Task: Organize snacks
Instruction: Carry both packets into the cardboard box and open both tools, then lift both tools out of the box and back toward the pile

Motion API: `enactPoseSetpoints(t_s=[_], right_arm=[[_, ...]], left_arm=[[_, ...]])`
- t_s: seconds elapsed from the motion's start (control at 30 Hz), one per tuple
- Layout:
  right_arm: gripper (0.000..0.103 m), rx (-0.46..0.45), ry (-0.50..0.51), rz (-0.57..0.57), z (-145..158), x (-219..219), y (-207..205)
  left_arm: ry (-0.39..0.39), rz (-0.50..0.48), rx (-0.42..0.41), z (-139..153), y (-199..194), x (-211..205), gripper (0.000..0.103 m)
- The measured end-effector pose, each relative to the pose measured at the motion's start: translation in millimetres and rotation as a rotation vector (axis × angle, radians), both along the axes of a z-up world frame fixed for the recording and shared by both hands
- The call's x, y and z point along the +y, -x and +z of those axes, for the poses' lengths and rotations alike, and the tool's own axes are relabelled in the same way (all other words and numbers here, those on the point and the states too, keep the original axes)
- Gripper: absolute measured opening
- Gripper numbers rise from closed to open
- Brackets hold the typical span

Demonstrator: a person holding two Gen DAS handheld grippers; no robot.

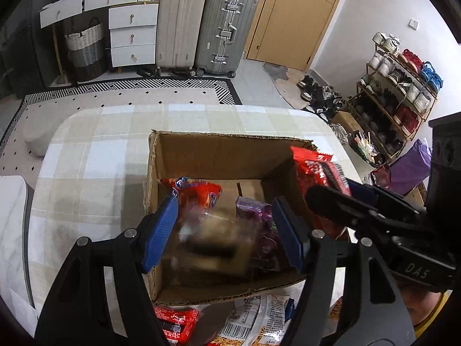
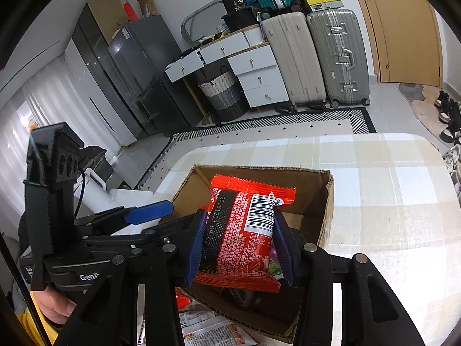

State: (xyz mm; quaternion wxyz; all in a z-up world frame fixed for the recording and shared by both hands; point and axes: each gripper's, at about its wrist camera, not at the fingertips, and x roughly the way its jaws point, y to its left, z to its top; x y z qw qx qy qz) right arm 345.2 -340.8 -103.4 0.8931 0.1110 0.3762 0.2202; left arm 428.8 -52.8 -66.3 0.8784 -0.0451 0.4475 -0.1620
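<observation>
Snacks are sitting partly in the cardboard box (image 1: 222, 155) and partly outside it: near the cameras, loose packets (image 1: 253, 320) are lying on the checked tabletop (image 1: 95, 155) just in front of the box's near wall, a red one (image 1: 175, 323) among them. Above that wall the left tool (image 1: 224, 230) is hanging over the box mouth with its blue pads (image 1: 161, 227) standing apart; a blurred brownish packet (image 1: 213, 245) is showing between them, and I cannot tell whether the pads are touching it. Inside the box a red-and-blue packet (image 1: 196, 190) is lying against the left wall and a purple packet (image 1: 259, 213) is lying toward the right, with bare cardboard floor showing between them and the far wall. The right tool (image 2: 239, 233) is clenching a red packet (image 2: 247, 225) by its two sides, holding it over the box (image 2: 325, 201) near the right wall, its far end rising past the rim. The two tools are crowding each other over the near right corner, while the far half of the box is staying open. Beyond the box the tabletop is running bare to its rounded far edge, with free surface on the left side too. Farther off, a patterned rug (image 1: 138, 86), two suitcases (image 1: 227, 28) and a white drawer unit (image 1: 132, 37) are standing against the wall
</observation>
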Motion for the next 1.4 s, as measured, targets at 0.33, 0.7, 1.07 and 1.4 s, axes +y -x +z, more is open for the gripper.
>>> enactPoseSetpoints(t_s=[0.33,0.7,1.07,1.4], right_arm=[[0.045,0.024,0.011,0.010,-6,9,0],[0.050,0.048,0.047,-0.003,-10,17,-2],[0.051,-0.063,0.032,-0.016,37,9,48],[0.068,-0.244,0.011,-0.010,100,4,146]], left_arm=[[0.007,0.028,-0.013,6,32,16,0.066],[-0.016,0.057,-0.024,23,64,31,0.076],[-0.021,0.078,-0.060,59,112,39,0.080],[-0.014,0.100,-0.146,108,191,47,0.082]])
